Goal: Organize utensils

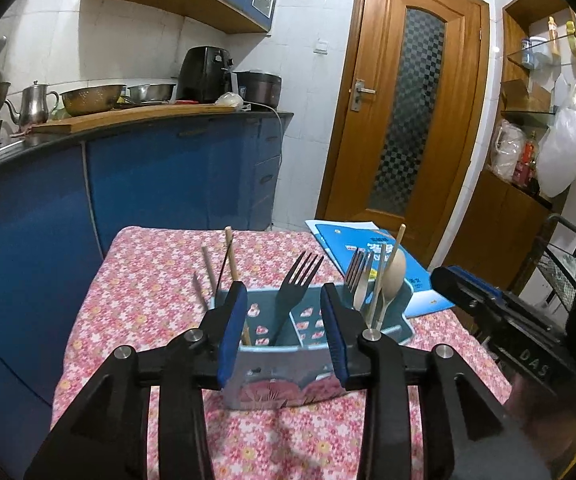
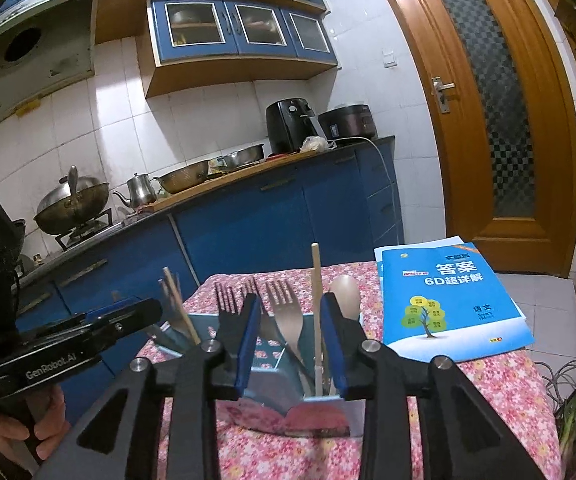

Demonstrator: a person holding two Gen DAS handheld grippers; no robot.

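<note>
The table (image 1: 147, 280) with the pink flowered cloth is small, and its left edge runs close to the blue kitchen cabinets (image 1: 147, 184); between them only a narrow gap shows. The far edge of the table faces open floor before the wooden door (image 1: 404, 112). At the far right corner a blue booklet (image 2: 448, 300) lies flat, and one corner of it hangs a little over the table edge. On the right side, past the table edge, there is tiled floor and some cables.

The blue utensil holder (image 1: 288, 360) stands upright in the middle of the table, near the front edge (it has three compartments side by side, as far as I can see). In the left compartment stand the chopsticks (image 1: 229, 256), leaning slightly. In the middle compartment stands one dark fork (image 1: 296, 284), tines up. In the right compartment are a metal fork (image 2: 285, 312), a wooden spoon (image 1: 392, 272) and one pale thin stick (image 2: 316, 300), all upright or a bit tilted.

The left gripper (image 1: 283, 316) is above the front of the holder with its jaws spread apart; the dark fork shows in the gap, but the blue pads do not touch it. The right gripper (image 2: 294, 328) has also its jaws spread, around the metal fork and the pale stick, without pressing them. A hand (image 2: 27, 424) holds the left gripper's handle.
</note>
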